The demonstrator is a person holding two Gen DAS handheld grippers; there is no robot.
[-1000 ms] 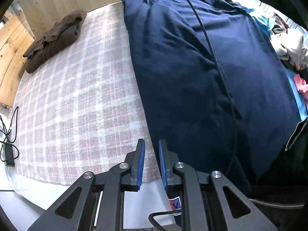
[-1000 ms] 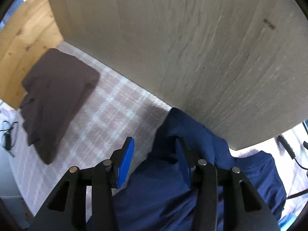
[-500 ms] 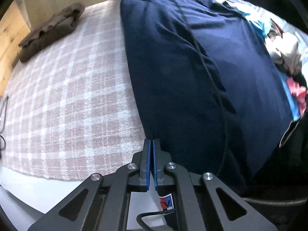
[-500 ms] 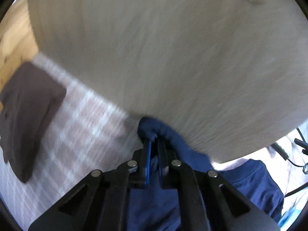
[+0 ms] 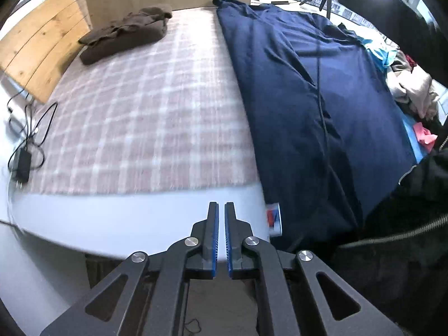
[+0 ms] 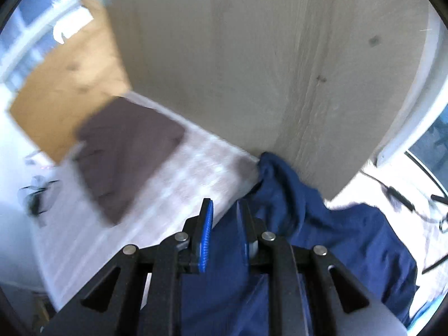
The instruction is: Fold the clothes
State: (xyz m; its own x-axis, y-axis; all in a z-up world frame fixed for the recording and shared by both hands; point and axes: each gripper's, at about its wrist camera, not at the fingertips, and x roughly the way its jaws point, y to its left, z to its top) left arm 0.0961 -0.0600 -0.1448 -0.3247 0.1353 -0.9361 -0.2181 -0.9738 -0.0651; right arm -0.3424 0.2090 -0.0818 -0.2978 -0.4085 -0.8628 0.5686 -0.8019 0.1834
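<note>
A navy blue garment (image 5: 316, 106) lies lengthwise along the right side of the pink plaid blanket (image 5: 145, 106), one long edge folded over. My left gripper (image 5: 221, 210) hovers off the near table edge, left of the garment's hem and label (image 5: 273, 218), jaws nearly shut with a thin gap and nothing between them. My right gripper (image 6: 225, 210) is at the far end above the garment's corner (image 6: 280, 184) by the wooden board, jaws slightly apart and empty.
A folded brown garment (image 5: 126, 33) lies at the far left of the blanket and shows in the right wrist view (image 6: 126, 154). A pile of mixed clothes (image 5: 411, 89) sits at the right. A charger and cable (image 5: 22, 151) lie at the left edge. A wooden board (image 6: 266, 64) stands behind.
Both grippers shut on the garment's edge half a second ago, then let go. The left has pulled back past the table edge; the right has opened and lifted off the corner.
</note>
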